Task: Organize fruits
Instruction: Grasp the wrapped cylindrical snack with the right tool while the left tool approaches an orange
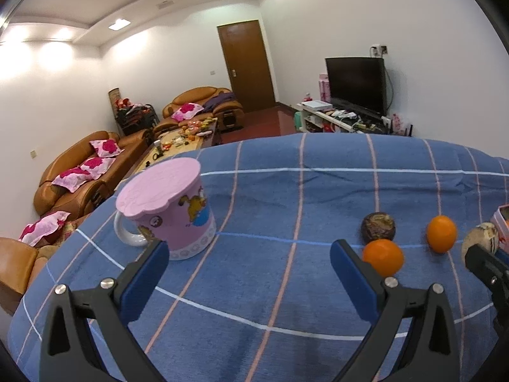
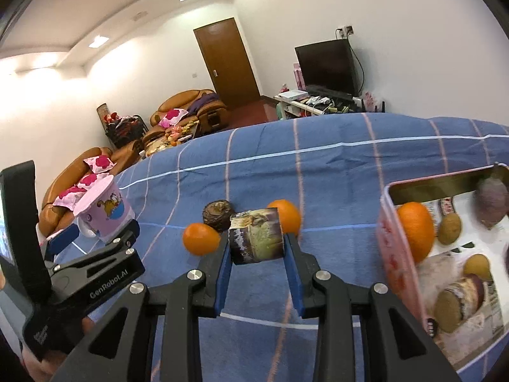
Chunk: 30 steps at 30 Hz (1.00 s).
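Blue pads of the right gripper (image 2: pixel 256 250) pinch a mottled brown-and-cream fruit (image 2: pixel 256 237) between the jaws, lifted off the blue checked cloth (image 2: pixel 334 165), probably to carry it to the pink tin (image 2: pixel 389 238) just right of the jaws, where an orange and other fruit already lie. The left gripper (image 1: pixel 249 267) hovers with jaws wide and empty. Past its right jaw sit an orange (image 1: pixel 383 257), a dark brown fruit (image 1: pixel 378 226) and a second orange (image 1: pixel 441 234); beyond its left jaw stands a lidded pink mug (image 1: pixel 171 210).
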### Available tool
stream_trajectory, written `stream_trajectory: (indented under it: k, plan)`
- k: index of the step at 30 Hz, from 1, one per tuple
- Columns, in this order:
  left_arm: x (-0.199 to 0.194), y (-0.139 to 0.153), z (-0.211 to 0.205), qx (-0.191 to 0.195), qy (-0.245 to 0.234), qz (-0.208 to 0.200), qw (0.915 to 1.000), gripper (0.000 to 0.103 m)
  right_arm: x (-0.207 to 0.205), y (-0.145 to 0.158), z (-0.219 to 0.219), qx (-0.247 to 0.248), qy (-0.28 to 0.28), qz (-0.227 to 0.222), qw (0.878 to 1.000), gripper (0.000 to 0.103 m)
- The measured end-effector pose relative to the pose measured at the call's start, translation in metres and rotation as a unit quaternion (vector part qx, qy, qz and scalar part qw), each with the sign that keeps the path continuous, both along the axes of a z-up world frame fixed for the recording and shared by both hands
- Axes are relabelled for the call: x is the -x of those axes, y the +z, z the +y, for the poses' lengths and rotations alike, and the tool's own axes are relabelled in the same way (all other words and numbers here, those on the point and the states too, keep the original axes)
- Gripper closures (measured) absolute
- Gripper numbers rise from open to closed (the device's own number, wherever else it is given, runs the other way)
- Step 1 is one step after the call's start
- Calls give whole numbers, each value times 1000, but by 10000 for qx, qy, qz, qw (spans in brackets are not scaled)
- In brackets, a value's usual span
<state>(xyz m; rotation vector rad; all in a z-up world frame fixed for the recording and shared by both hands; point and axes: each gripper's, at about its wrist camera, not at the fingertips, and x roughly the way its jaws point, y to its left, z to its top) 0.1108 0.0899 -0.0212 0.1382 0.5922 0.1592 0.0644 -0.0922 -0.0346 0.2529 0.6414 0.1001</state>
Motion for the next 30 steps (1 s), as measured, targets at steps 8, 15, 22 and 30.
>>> stream_trajectory:
  k: [8,15,22,30]
  plan:
    - [5,1,-10,132,-372,-2,9992,0,18,7,-3,277,-179,-221,9992,70]
    - [4,-1,-13,344,-638,163,9972,0,20,7,-10,260,-309,-194,9990,69]
    - [4,-3,-27,677,-1118,342,9908,11,19,5,-14,217,-382,-175,9989,69]
    - [-26,-16,-63,417,-1162,886,9884,32,21,8,-22,291,-621,-271,9973,69]
